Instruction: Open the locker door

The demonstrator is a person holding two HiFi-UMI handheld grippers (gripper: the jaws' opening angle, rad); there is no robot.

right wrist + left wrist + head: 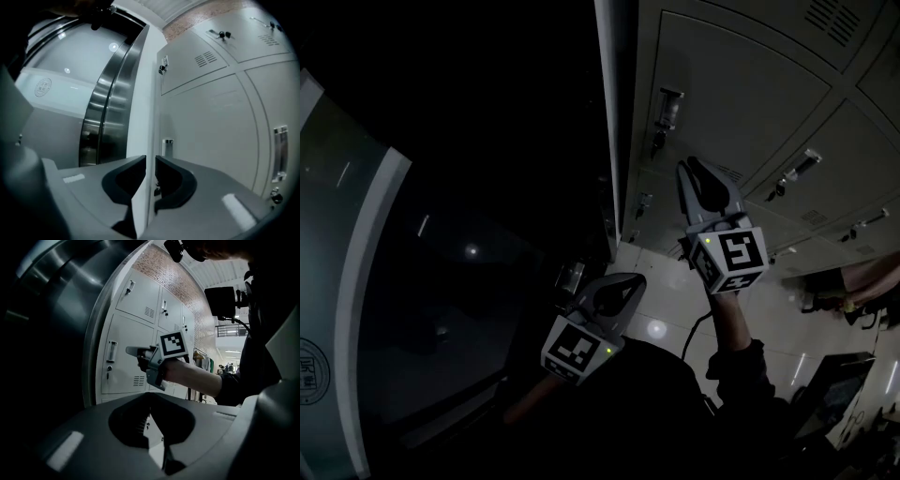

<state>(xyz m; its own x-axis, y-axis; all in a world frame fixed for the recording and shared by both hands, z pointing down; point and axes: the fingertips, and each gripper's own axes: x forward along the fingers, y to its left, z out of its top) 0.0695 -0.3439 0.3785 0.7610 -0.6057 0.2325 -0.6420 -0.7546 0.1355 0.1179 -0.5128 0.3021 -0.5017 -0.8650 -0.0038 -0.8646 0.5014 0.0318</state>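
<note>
The locker door, upper right of the head view, sits flush and shut, so the opening is all ahead. The right gripper hovers near its handle, jaws a narrow slit apart and empty; the left gripper, lower centre, is closed on nothing. Dim room, glossy floor.

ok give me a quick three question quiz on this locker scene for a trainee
1. True or false: the left gripper is the one held nearer the pale grey metal lockers.
2. The left gripper's jaws are: A together and empty; B wide apart; C clamped on a handle.
3. In the left gripper view, what does the right gripper point towards?

Key: 1 false, the right gripper is nearer. 2 A. 3 The upright metal handle on a closed locker door.
</note>
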